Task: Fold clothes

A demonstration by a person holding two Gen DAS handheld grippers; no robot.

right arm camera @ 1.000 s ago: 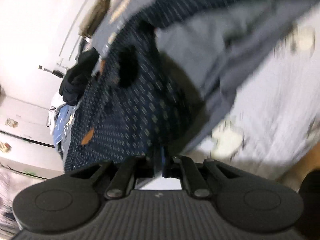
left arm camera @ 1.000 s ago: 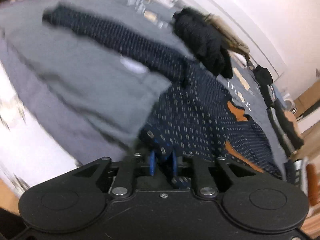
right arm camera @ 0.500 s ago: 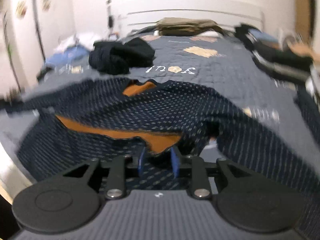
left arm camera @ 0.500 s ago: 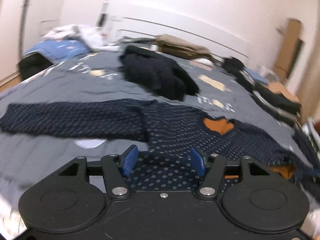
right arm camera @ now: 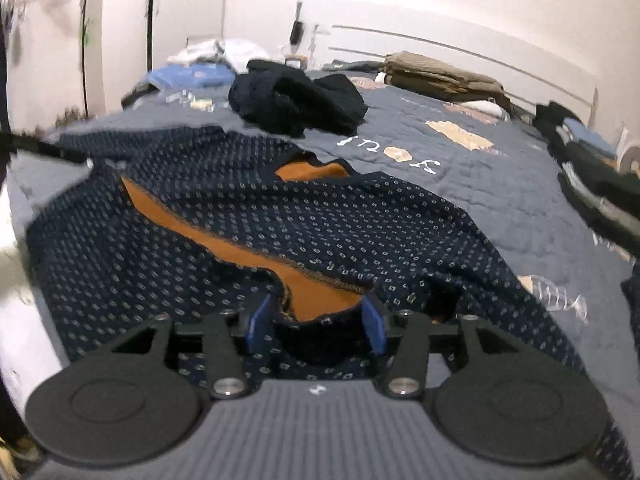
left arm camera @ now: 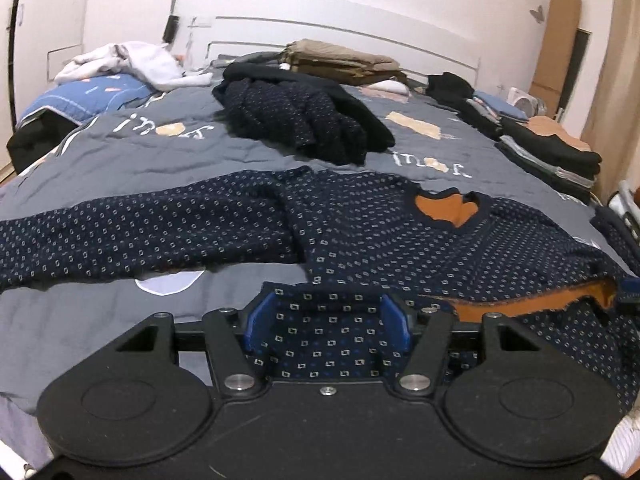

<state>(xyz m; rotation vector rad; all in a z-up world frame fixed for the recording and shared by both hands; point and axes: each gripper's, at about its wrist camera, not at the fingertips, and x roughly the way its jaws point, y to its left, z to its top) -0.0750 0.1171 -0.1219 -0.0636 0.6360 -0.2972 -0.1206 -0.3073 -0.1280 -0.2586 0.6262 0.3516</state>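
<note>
Figure legend. A navy dotted sweater (left arm camera: 360,224) with an orange lining lay spread across the grey quilted bed (left arm camera: 100,312), neck opening away from both tools and hem nearest them. One sleeve (left arm camera: 132,232) stretched flat to the left of the left tool (left arm camera: 326,322); the other ran off to the right of the right tool (right arm camera: 316,322).

Change over the preceding second: one second earlier both tools were clamped on the hem with the garment swinging through the air. Half a second earlier the left tool had already parted while the right was still pinched on the fabric. At this moment both stood with fingers wide apart. The hem lay slack between the left tool's blue pads (left arm camera: 256,320) and between the right tool's pads (right arm camera: 258,320), and neither tool bore on the cloth.

Meaning for the task: the sweater had been laid down and let go, flat enough to fold. The hem in front of the right tool remained turned up, baring the orange lining (right arm camera: 320,292), so some smoothing seemed likely to be needed.

Beyond the tools, a crumpled dark garment (left arm camera: 304,120) lay loose on the bed, and folded stacks (left arm camera: 548,152) stood along its edge far to the right of the left tool.
</note>
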